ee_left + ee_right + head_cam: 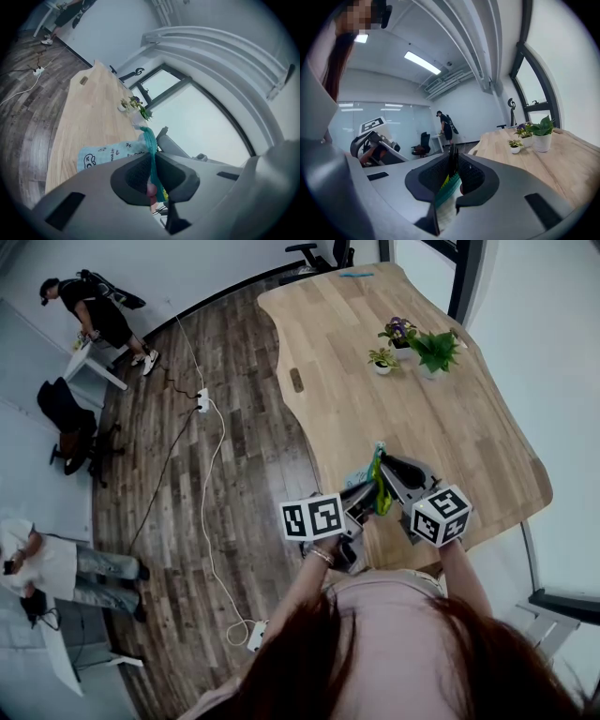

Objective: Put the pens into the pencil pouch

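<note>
Dark wood-plank floor (234,427) runs beside a pale wooden bench (450,427), and a white power strip (202,401) with its cable lies on the floor, well apart from the pencil pouch. The pencil pouch (361,476), light blue with small black doodles, is held up over the bench's near edge between the two tools. Three potted plants (417,345) stand beyond the pouch, toward the far end of the bench.

The left hand-held gripper (364,493) is clenched on the pouch: in the left gripper view its jaws (152,164) pinch the teal zipper band (150,145), and the pouch's printed body (103,153) hangs out to one side of them. The right hand-held gripper (392,472) comes at the pouch from the other side, and its jaws (452,166) are clamped on a thin dark piece at the same teal band (446,190). A yellow-green sliver shows by the band; I cannot tell what it is.
</note>
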The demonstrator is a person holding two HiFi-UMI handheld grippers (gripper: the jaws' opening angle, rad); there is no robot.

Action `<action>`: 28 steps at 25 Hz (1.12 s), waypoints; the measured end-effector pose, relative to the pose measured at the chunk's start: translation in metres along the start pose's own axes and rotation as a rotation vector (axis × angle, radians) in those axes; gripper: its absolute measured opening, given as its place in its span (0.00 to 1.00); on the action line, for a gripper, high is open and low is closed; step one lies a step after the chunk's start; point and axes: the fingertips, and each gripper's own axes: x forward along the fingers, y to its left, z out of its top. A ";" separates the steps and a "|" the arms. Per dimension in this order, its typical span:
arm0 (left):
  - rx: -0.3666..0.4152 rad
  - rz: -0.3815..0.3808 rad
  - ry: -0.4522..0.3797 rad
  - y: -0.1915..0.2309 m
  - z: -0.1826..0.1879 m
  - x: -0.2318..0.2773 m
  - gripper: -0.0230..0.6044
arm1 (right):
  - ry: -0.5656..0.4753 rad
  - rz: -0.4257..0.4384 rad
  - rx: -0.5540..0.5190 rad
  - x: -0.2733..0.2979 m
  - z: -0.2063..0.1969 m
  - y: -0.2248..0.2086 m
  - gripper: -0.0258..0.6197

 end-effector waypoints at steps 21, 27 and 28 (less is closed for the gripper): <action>0.109 0.031 0.049 -0.003 -0.015 -0.005 0.07 | 0.075 -0.113 -0.095 -0.032 -0.001 0.005 0.14; 0.152 0.015 0.076 -0.007 -0.021 -0.009 0.07 | 0.094 -0.197 -0.115 -0.052 -0.004 0.002 0.14; 0.162 0.016 0.083 -0.006 -0.023 -0.009 0.07 | 0.101 -0.211 -0.119 -0.055 -0.005 0.001 0.14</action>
